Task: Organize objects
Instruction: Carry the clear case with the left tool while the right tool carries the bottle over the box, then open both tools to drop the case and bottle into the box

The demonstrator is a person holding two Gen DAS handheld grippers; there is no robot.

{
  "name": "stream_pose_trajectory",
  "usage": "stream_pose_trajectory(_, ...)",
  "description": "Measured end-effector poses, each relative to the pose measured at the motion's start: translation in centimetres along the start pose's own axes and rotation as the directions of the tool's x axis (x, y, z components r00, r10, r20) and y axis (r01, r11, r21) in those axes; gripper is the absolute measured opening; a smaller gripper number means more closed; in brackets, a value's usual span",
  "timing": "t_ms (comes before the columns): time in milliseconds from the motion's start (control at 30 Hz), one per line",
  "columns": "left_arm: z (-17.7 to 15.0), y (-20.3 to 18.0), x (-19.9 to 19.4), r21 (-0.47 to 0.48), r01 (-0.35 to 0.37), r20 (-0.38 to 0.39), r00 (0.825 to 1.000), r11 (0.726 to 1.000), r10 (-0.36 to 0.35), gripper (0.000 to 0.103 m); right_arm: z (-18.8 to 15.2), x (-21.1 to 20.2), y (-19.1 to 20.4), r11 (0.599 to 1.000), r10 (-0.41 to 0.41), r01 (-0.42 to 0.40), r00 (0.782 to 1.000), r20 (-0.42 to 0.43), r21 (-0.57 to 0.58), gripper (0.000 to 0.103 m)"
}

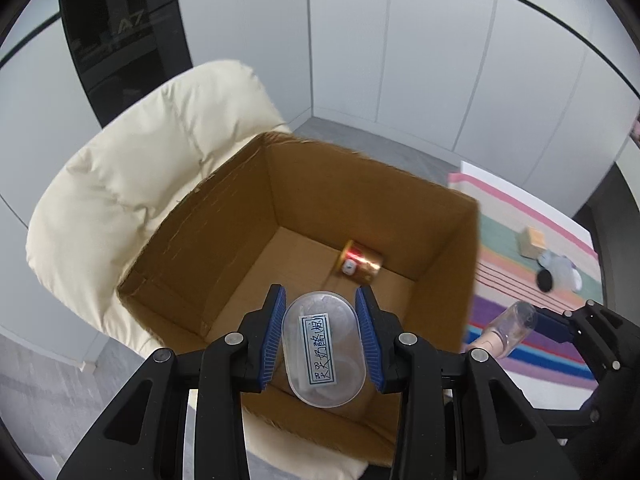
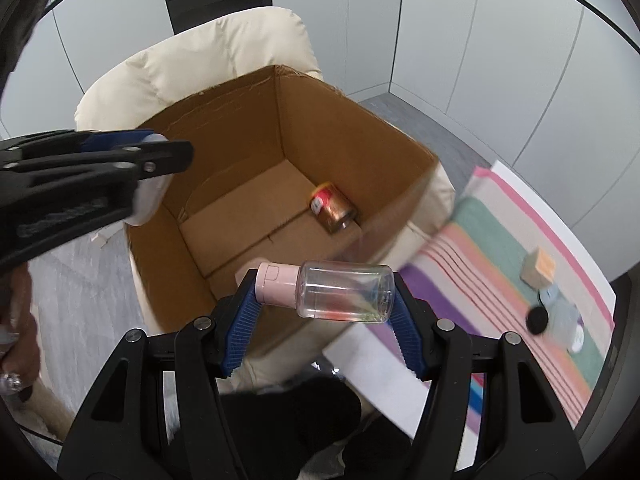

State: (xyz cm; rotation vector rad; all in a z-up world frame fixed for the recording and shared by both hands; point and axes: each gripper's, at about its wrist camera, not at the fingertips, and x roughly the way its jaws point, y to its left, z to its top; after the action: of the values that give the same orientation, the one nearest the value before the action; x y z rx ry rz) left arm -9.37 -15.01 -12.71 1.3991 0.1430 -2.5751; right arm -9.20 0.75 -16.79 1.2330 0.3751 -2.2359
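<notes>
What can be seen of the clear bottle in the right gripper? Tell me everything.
The clear bottle is a small, see-through plastic cylinder with a pale pink flip cap, apparently empty. It lies sideways, cap pointing left, clamped end to end between the right gripper's blue ribbed pads, cap against one, base against the other. It hangs over the near edge of the cardboard box, touching nothing else.

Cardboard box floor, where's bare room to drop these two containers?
In the open brown cardboard box, the floor's left and near parts are bare. Only the right far corner is taken, by the gold and red can lying on its side.
</notes>
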Motion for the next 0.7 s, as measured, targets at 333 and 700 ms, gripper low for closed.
stream_pose_trajectory(333,-0.7,4.0,3.5,-0.161,0.009,-0.169,0.985,0.987,-0.037,0.075,3.0,4.0,1.8,0.997,0.048,-0.049,0.999,-0.005,-0.062,0.090)
stream_pose_trajectory(700,-0.7,5.3,2.7,-0.214,-0.006,-0.146,0.989,0.977,-0.026,0.089,2.2,3.7,0.2,0.998,0.043,-0.042,0.999,-0.006,0.037,0.103)
